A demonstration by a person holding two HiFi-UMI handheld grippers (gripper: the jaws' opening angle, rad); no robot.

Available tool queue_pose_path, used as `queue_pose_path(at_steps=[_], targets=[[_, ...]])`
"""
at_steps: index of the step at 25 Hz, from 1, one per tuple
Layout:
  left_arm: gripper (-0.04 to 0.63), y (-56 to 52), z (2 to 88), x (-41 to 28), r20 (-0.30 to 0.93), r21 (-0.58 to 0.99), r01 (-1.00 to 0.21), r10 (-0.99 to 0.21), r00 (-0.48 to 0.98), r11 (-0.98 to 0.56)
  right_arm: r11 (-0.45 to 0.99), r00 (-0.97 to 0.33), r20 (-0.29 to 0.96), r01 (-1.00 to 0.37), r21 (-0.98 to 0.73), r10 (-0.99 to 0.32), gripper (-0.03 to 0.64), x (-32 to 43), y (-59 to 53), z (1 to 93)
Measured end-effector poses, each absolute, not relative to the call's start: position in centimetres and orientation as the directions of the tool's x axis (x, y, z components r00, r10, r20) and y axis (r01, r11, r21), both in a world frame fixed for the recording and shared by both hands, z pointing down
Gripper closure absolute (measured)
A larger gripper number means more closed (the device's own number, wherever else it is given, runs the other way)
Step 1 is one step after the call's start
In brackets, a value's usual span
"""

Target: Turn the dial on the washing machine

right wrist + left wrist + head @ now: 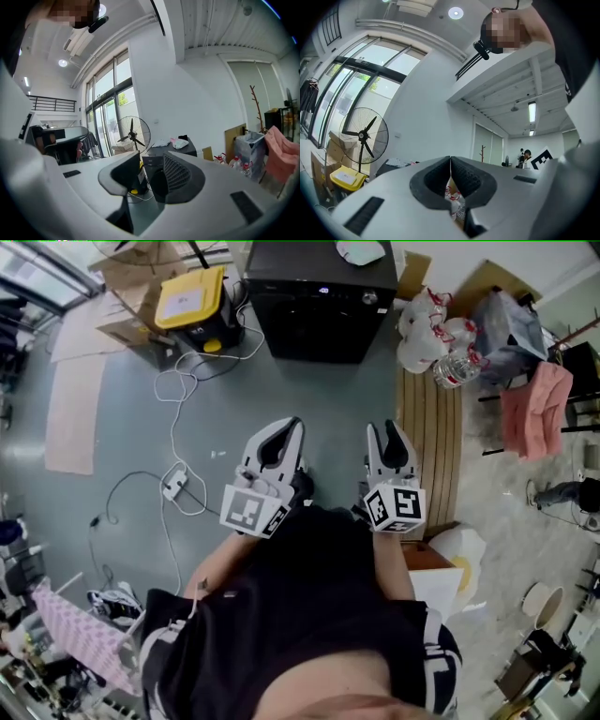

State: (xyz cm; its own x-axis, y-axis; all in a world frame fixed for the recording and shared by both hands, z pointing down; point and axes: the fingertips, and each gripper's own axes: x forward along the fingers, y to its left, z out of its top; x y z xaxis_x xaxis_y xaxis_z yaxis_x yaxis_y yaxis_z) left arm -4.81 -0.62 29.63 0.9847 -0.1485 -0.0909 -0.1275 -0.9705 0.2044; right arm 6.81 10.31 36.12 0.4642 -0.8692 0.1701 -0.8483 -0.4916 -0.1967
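The black washing machine (319,296) stands across the floor at the top middle of the head view, with a small silvery dial (370,298) on its front top edge. The right gripper view shows the machine (159,151) far off, between that gripper's jaws. Both grippers are held close to the person's body, well short of the machine. My left gripper (292,427) is shut, its jaw tips (450,160) meeting with nothing between them. My right gripper (384,430) is open, with a clear gap between its pads (152,164) and nothing held.
A yellow box (192,298) and cardboard sit left of the machine. White cables and a power strip (175,486) trail over the grey floor. Water bottles (441,343), a wooden board (431,427) and a pink cloth (536,409) are to the right. A standing fan (131,134) is beside the machine.
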Motion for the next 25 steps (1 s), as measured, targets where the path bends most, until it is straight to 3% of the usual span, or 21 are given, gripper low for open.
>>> queue_pose_path(at_steps=[14,25], targets=[[0.573,-15.3,33.7,13.0,-0.053,0.215,-0.091,-0.104,0.993,-0.972,-0.575,0.517,0.277,-0.791,-0.207,-0.81,0.425,28.9,-6.1,44.1],[0.573,-25.8,43.3,30.4,0.012,0.255,-0.154,-0.156,0.988,-0.955,-0.59,0.457,0.463,-0.785,-0.191,-0.759,0.37,49.5,-20.1,61.8]])
